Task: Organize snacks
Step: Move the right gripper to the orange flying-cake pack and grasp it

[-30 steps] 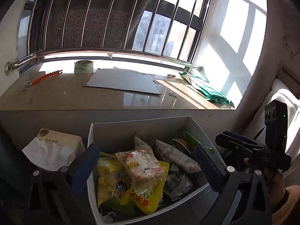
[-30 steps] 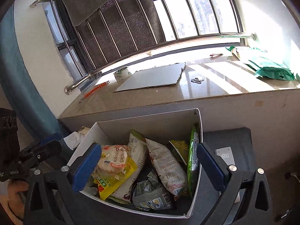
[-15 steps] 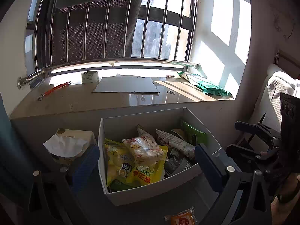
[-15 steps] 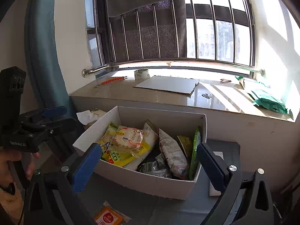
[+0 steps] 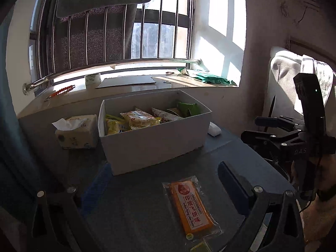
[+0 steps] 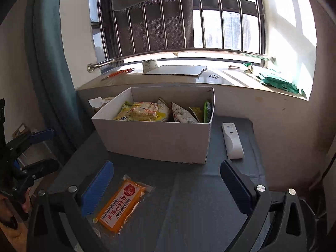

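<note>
Orange packet (image 5: 190, 204) lay flat on the table (image 5: 241, 157) before the box (image 5: 155, 140), between both grippers' spread, empty jaws. It looked light, crinkly and slippery; its long edges seemed best for pinching.

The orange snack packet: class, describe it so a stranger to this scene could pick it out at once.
Start at the white cardboard box of snacks on the dark table below the window. The orange snack packet lies flat on the table in front of that box, apart from it. It is the only snack outside the box, in clear wrap with a red-and-white label.
</note>
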`<state>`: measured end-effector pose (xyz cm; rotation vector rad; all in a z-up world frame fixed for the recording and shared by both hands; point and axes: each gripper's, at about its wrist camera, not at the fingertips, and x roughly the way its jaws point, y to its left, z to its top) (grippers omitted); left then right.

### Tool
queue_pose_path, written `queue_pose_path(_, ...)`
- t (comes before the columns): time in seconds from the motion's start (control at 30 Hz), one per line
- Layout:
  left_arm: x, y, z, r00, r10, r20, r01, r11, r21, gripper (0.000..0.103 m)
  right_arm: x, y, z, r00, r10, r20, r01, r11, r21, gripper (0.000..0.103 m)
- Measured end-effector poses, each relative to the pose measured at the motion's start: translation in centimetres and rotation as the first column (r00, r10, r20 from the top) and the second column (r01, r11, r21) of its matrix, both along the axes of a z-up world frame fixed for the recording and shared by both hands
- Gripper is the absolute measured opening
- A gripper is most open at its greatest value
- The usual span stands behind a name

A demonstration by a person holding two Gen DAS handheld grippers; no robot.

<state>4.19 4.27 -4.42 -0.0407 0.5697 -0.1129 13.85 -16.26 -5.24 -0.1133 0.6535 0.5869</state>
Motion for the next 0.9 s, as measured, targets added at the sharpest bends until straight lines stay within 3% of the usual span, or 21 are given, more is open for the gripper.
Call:
queue_pose_path(0.13,-3.1,-0.6,-2.0,1.000,0.003,-0.019,-0.004,0.998,-0.065,0.103,-2.0,-2.0,-1.9,0.998,-0.054,-0.042,0.054,0.998,0.009,0.103)
queue_pose_path(0.27,-5.8,-1.5,-3.0,1.000,0.001,-0.008,-0.001,0.999,-0.049,0.103,-3.8,-3.8,-3.8,0.994,-0.079,-0.077,0.084,0.994,0.069,0.103)
queue_pose_path(0.33,-6.7,-1.8,-3.5,1.000,0.008,0.007,-0.007,0.999,-0.039,0.103,-4.2,-4.1,-4.9,0.990,-0.092,-0.111,0.099,0.994,0.055,0.103)
queue_pose_path(0.47,-7.2,-1.5,-4.0,1.000,0.013,-0.001,-0.013,0.996,-0.091,0.103,-4.7,-4.0,-6.4,0.984,-0.107,-0.144,0.112,0.993,0.029,0.103)
queue_pose_path(0.63,-7.4,-1.4,-4.5,1.000,0.002,-0.013,-0.003,0.995,-0.098,0.103,-4.6,-1.7,-8.5,0.970,-0.059,-0.235,0.065,0.998,0.020,0.103)
queue_pose_path(0.77,-8.3,-1.0,-4.9,1.000,0.009,-0.008,-0.010,0.994,-0.107,0.103,-4.2,2.3,-9.9,0.959,-0.010,-0.282,0.002,1.000,-0.027,0.103)
queue_pose_path(0.9,-9.3,0.3,-4.9,1.000,0.022,0.013,-0.020,0.991,-0.136,0.103,-2.8,6.8,-11.3,0.946,-0.033,-0.324,-0.007,0.993,-0.121,0.103)
